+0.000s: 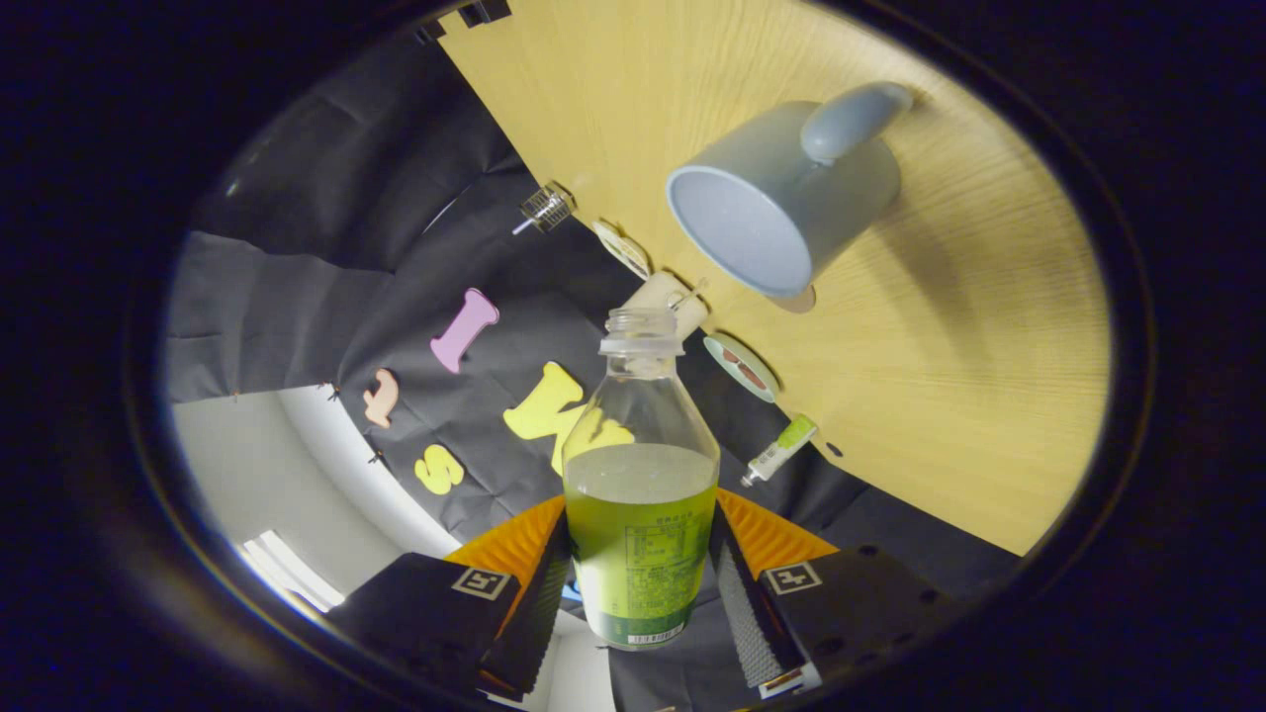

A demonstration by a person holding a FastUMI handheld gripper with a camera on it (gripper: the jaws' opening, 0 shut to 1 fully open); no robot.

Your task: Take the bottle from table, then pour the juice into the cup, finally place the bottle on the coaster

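Gripper [641, 583]: clamped on the bottle's lower body, both fingers pressing.
Bottle [641, 494]: uncapped, half full of juice, neck pointing along the fingers.
Cup [781, 188]: on the tabletop [989, 396] near its edge, beyond and right of the bottle's mouth.

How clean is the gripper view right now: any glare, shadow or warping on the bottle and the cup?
Gripper view: the clear plastic bottle of green juice, clamped between the jaws of the gripper, looks sharp, with no strong glare; the grey-blue ceramic cup casts a soft shadow on the light wooden table; the fisheye bends the table edge, and the whole scene appears tilted.
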